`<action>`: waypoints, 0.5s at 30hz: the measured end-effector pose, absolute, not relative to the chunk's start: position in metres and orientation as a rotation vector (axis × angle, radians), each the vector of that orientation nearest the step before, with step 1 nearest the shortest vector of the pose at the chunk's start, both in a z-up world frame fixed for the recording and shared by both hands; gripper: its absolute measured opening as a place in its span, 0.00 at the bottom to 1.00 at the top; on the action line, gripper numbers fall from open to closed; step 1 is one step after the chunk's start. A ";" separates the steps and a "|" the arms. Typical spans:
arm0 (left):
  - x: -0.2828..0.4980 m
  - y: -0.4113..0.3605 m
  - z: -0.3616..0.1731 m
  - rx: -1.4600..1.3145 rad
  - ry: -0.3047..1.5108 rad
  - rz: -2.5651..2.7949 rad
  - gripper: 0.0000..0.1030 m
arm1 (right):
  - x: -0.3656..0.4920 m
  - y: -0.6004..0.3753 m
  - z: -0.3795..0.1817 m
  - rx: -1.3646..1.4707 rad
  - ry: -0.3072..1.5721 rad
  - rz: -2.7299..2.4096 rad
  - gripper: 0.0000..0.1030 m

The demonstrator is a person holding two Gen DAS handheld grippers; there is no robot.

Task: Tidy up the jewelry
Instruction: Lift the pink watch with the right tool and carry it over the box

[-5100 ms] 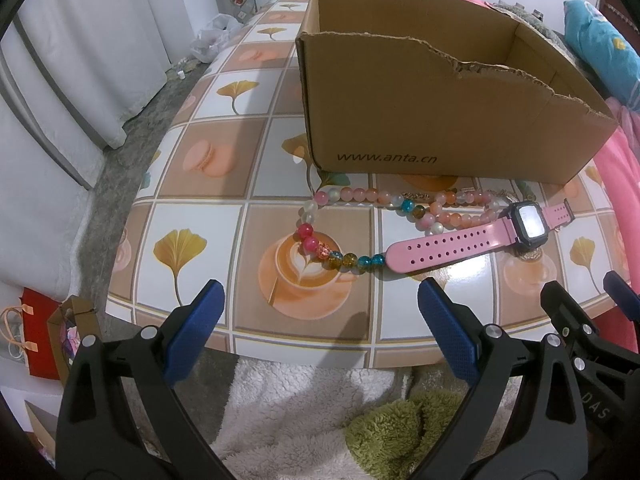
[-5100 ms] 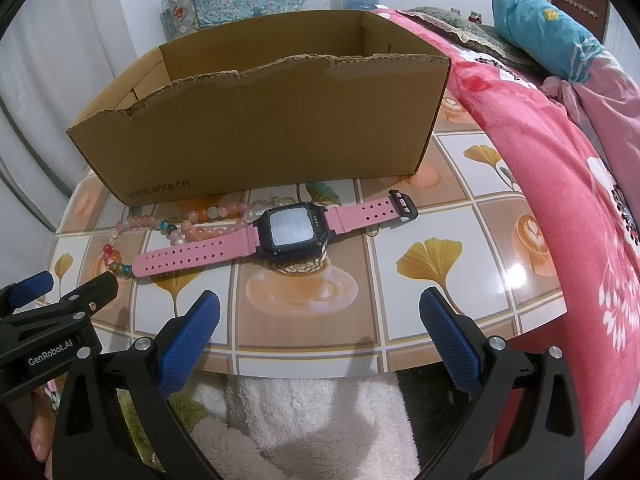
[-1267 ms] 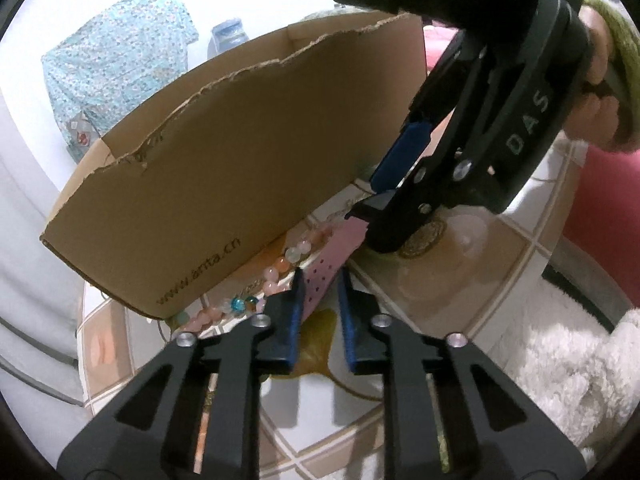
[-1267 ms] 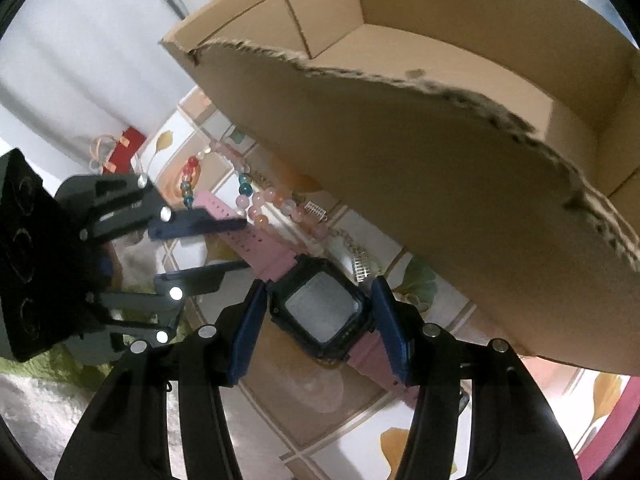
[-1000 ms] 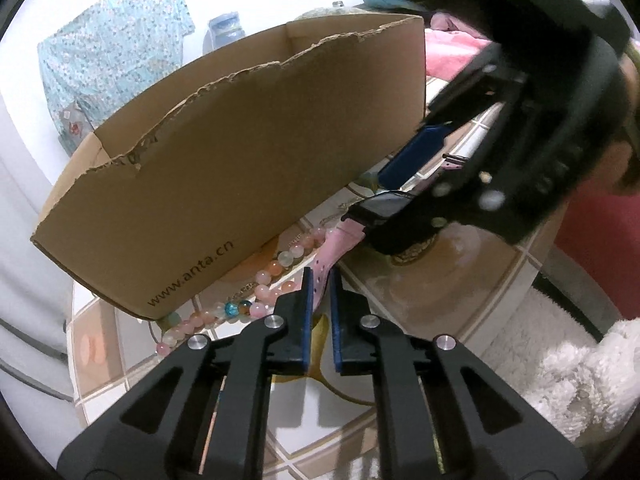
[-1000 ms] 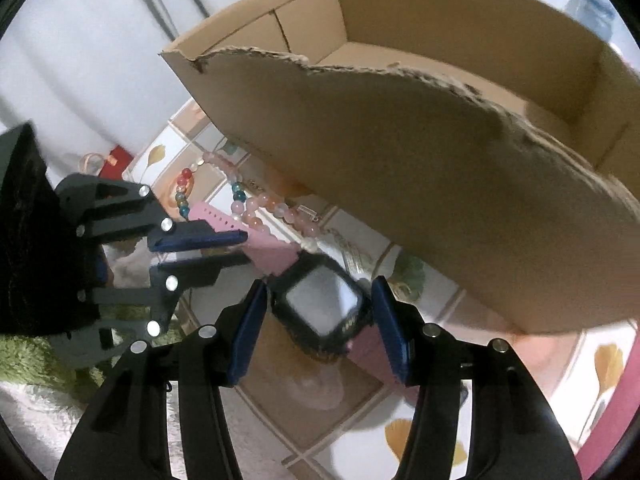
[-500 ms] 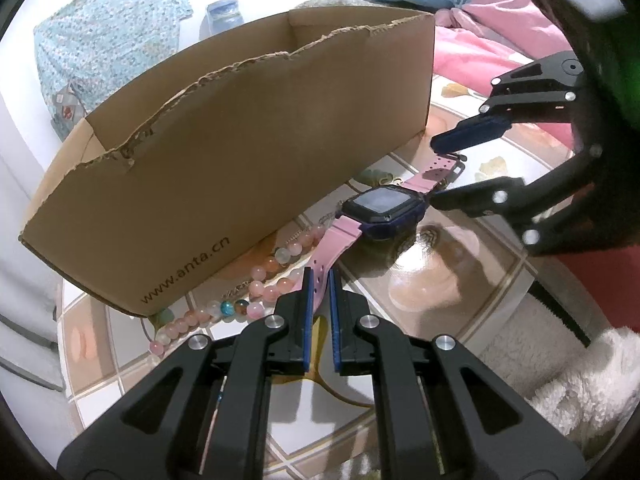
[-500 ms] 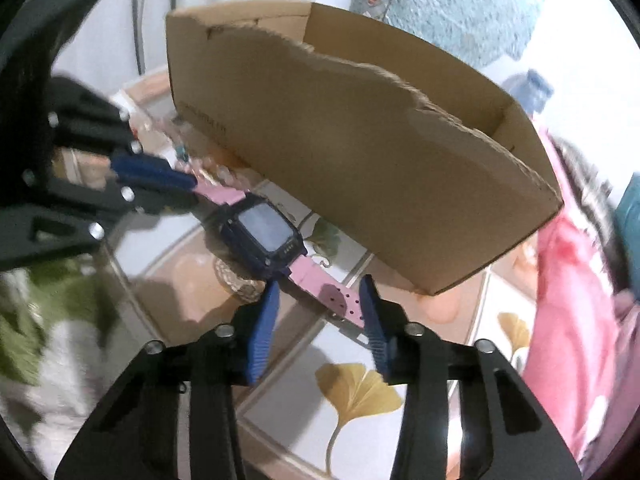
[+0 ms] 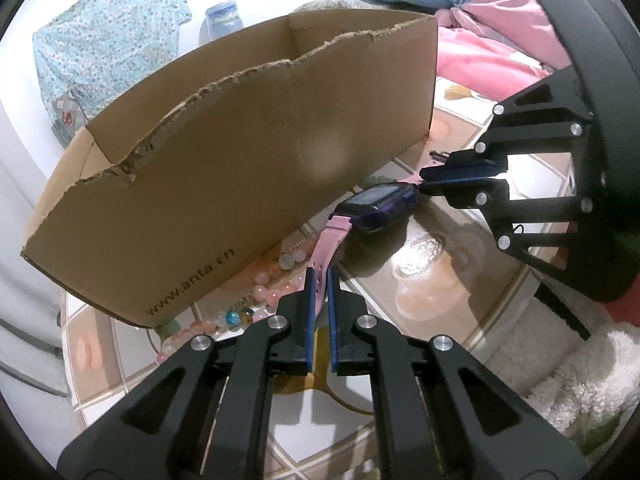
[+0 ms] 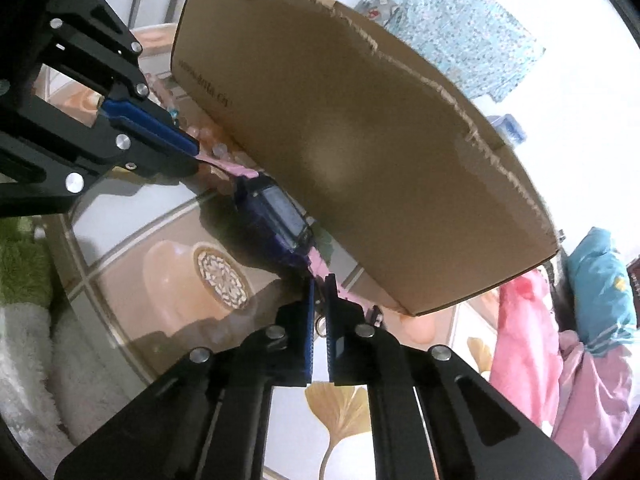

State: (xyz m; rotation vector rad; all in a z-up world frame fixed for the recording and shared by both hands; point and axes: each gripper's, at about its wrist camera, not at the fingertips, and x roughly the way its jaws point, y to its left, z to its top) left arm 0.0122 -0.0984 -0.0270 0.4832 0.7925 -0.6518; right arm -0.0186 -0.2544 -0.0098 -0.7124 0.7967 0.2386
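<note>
- A pink digital watch point(image 9: 376, 204) with a dark, square-faced case and a perforated pink strap hangs stretched between two grippers, just above a glossy tiled tabletop point(image 9: 424, 280) printed with coffee cups and ginkgo leaves.
- A torn-edged cardboard box point(image 9: 240, 168) marked "www.anta.cn" stands right behind the watch. A string of pastel and coloured beads point(image 9: 260, 300) lies at the box's foot, under the strap. Pink bedding point(image 9: 480, 56) and a white fluffy rug point(image 9: 560, 360) border the table.
- The left gripper point(image 9: 319, 280) is pinched closed on one strap end.
- The right gripper point(image 10: 319, 288) is clamped on the opposite strap end, beside the case.
</note>
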 end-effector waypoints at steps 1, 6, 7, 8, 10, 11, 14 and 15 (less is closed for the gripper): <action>0.013 -0.097 -0.026 0.480 0.794 -0.652 0.04 | -0.021 -0.255 -0.006 -0.696 0.795 0.238 0.04; 0.017 -0.093 -0.019 0.455 0.778 -0.653 0.02 | -0.025 -0.254 0.008 -0.663 0.764 0.207 0.01; 0.017 -0.093 -0.018 0.452 0.775 -0.653 0.02 | -0.029 -0.251 0.009 -0.663 0.758 0.203 0.01; 0.018 -0.093 -0.017 0.447 0.772 -0.655 0.02 | -0.030 -0.250 0.012 -0.661 0.754 0.200 0.01; 0.018 -0.093 -0.014 0.438 0.766 -0.660 0.02 | -0.030 -0.249 0.015 -0.660 0.741 0.189 0.01; 0.017 -0.093 -0.012 0.430 0.761 -0.666 0.02 | -0.029 -0.249 0.017 -0.654 0.741 0.187 0.01; 0.019 -0.092 -0.011 0.407 0.758 -0.682 0.02 | -0.026 -0.252 0.020 -0.602 0.773 0.201 0.01; 0.019 -0.091 -0.012 0.405 0.759 -0.682 0.02 | -0.024 -0.255 0.019 -0.573 0.800 0.216 0.01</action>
